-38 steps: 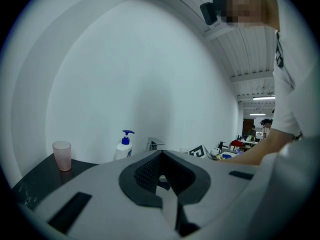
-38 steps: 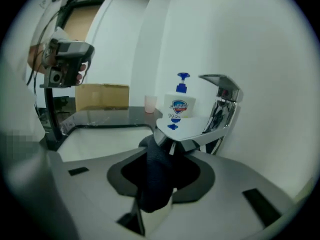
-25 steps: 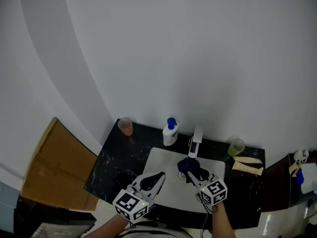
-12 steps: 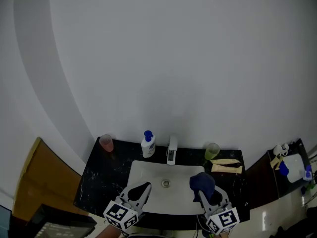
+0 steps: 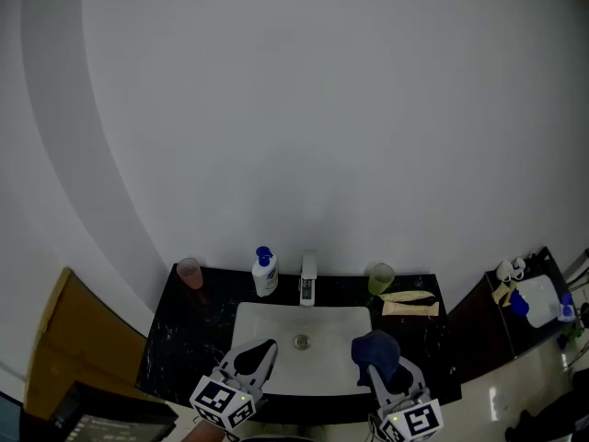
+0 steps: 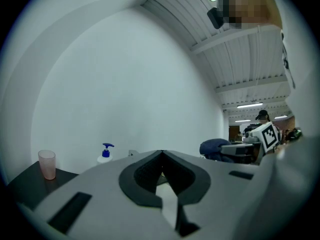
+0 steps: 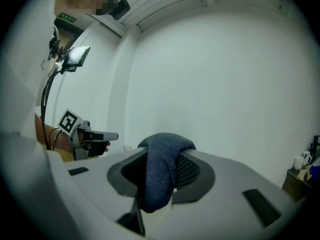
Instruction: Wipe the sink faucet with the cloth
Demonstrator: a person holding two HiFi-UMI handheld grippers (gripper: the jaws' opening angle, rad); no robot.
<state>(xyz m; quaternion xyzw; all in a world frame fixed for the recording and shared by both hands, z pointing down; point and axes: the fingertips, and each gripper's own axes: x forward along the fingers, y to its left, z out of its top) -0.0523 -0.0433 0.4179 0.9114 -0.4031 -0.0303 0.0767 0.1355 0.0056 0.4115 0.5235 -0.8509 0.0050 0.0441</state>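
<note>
Right gripper (image 5: 379, 371) backed off faucet (image 5: 306, 288), clamping cloth (image 7: 161, 171); left gripper (image 6: 161, 155) closed empty, own view.

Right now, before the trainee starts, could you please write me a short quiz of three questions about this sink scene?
1. True or false: the right claw grips the blue cloth.
2. How many cups stand on the black counter? A one, B two, C four.
3. What stands between the pink cup and the faucet?
Key: 1 true. 2 B, the pink cup and a green cup. 3 the soap bottle.
</note>
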